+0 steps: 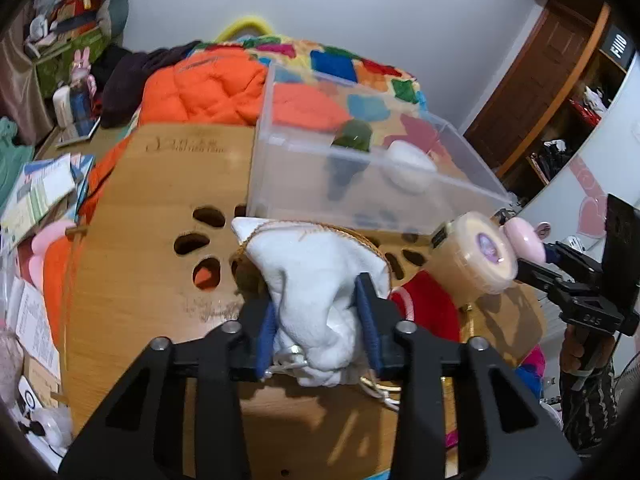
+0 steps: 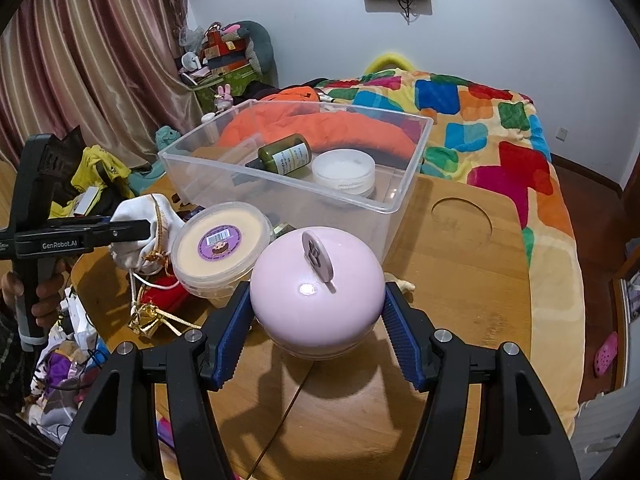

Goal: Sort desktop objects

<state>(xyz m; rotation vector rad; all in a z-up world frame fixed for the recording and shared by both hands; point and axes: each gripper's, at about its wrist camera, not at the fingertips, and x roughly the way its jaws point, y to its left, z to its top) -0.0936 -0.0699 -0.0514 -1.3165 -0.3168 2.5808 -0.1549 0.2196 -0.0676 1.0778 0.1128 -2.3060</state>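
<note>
Left gripper (image 1: 320, 320) is clamped on the white drawstring pouch (image 1: 312, 276), pads biting its bunched neck; the pouch body sags ahead of the fingertips on the wooden table (image 1: 152, 208). Right gripper (image 2: 314, 320) grips the pink round jar (image 2: 316, 296) across its widest part. The clear bin (image 2: 288, 196) sits just beyond both claws, green bottle (image 2: 286, 156) and white tub (image 2: 344, 172) already inside. Lift the pouch straight up before swinging, since its gold cord (image 2: 160, 316) trails under the cream tub (image 2: 218, 244) beside the claw and could snag

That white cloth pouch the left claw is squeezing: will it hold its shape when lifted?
Probably not. The white pouch bunches and creases between the left gripper pads, so it looks soft and floppy. Its gold cord hangs loose and could snag.
</note>
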